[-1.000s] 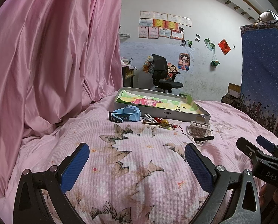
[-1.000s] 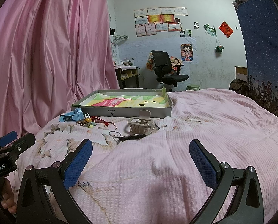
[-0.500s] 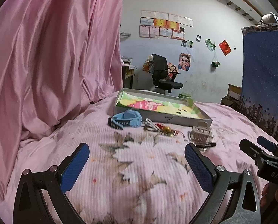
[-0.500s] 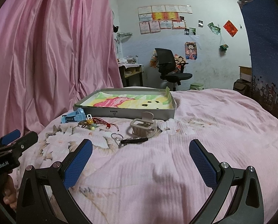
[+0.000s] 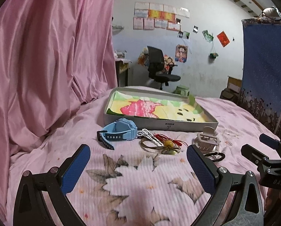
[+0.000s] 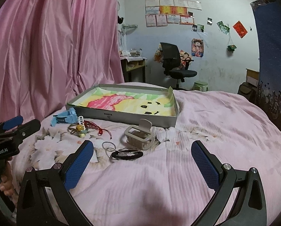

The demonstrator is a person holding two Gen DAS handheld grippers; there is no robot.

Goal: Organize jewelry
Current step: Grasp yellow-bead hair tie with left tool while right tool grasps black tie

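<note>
On the pink floral bedspread lies a row of items before a shallow grey box [image 5: 178,126] [image 6: 121,115] lined with a colourful drawing. A light blue watch [image 5: 119,130] [image 6: 65,118] is leftmost, then a white clip [image 5: 149,136], a red cord bracelet with beads [image 5: 168,144] [image 6: 83,129], a beige claw hair clip [image 5: 207,138] [image 6: 140,136], metal rings [image 6: 109,146] and a black hair tie [image 6: 127,154]. My left gripper [image 5: 138,166] is open, just short of the watch and bracelet. My right gripper [image 6: 142,159] is open near the hair tie and claw clip.
A pink curtain [image 5: 46,66] hangs along the left of the bed. A blue patterned cloth [image 5: 264,71] hangs at the right. Beyond the bed stand a black office chair [image 5: 159,69], a small desk [image 6: 133,66] and a green stool [image 6: 200,85].
Both grippers have moved forward toward the items, which now appear larger and closer. Both stay open; nothing on the bed has moved.
</note>
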